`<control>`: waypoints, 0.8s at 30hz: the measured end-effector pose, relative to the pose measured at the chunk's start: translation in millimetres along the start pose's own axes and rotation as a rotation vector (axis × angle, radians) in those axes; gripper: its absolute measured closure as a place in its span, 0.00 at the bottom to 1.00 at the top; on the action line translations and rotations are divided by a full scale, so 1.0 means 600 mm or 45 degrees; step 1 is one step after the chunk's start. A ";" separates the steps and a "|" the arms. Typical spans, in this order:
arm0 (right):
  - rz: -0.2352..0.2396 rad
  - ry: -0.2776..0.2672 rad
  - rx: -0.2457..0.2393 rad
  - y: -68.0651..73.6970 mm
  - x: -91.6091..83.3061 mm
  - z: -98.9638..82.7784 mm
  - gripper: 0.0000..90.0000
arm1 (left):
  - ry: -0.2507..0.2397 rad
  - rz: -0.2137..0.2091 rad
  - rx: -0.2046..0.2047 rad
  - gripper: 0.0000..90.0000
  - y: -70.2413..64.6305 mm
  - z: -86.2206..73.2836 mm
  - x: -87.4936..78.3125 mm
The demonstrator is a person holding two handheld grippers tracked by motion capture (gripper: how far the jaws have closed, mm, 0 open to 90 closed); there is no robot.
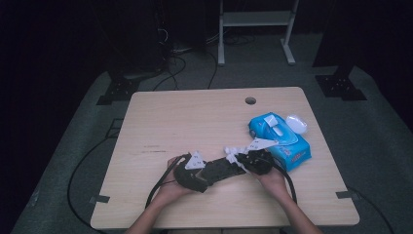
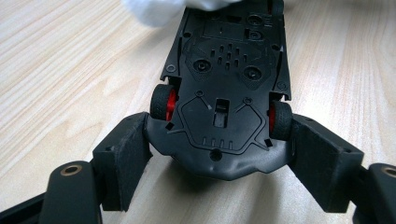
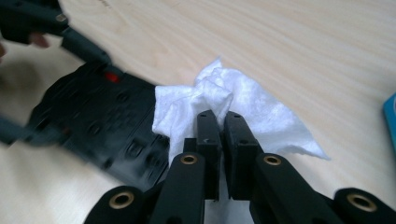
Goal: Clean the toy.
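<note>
Slippage is the main risk. Left gripper point(image 2: 219, 154) clamps the upturned toy car point(image 2: 224, 93) by its end, low over the table point(image 1: 195, 117); a hard wipe could twist it free. Right gripper point(image 3: 223, 122) pinches a white tissue point(image 3: 243, 100) against the car's far end, and the tissue could tear or snag.

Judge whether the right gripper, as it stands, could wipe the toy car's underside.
Probably yes: the right gripper pinches a white wipe beside the toy car, whose underside faces up, clamped by the left gripper.
</note>
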State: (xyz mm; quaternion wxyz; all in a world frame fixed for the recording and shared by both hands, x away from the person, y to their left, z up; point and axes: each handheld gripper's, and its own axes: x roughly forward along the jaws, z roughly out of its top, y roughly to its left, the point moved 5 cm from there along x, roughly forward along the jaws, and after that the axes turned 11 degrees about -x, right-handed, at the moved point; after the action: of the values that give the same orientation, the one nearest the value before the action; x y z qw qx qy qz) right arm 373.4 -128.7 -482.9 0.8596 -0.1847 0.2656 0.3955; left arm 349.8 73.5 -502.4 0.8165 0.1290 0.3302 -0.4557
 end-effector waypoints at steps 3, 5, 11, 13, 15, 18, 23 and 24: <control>0.020 -0.001 -0.014 0.012 -0.006 -0.004 0.94 | 0.004 0.001 0.003 0.27 0.000 0.000 0.000; 0.082 -0.002 -0.067 0.039 -0.011 -0.005 0.94 | 0.004 0.006 0.011 0.27 -0.001 0.000 0.000; 0.037 0.041 -0.040 0.013 -0.038 -0.029 0.94 | -0.001 0.000 -0.001 0.27 0.000 0.000 0.001; 0.049 0.036 -0.022 0.013 -0.041 -0.033 0.94 | 0.002 0.008 0.011 0.27 -0.001 0.000 0.002; 0.084 0.020 -0.019 0.022 -0.041 -0.028 0.95 | 0.003 0.005 0.010 0.27 -0.001 0.000 0.001; 0.131 0.021 -0.069 0.041 -0.033 -0.020 0.95 | 0.005 0.004 0.009 0.27 -0.001 0.001 0.001; 0.060 0.035 -0.054 0.015 -0.035 -0.023 0.95 | 0.001 0.008 0.002 0.27 0.002 -0.001 -0.001; 0.040 0.046 -0.037 0.006 -0.036 -0.027 0.95 | 0.001 0.004 -0.001 0.27 0.002 0.000 -0.001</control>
State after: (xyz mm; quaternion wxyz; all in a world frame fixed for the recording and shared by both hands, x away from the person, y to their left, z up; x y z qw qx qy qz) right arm 354.0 -147.7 -483.0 0.8456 -0.2002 0.2782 0.4092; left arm 350.7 74.6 -502.4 0.8170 0.1294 0.3307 -0.4543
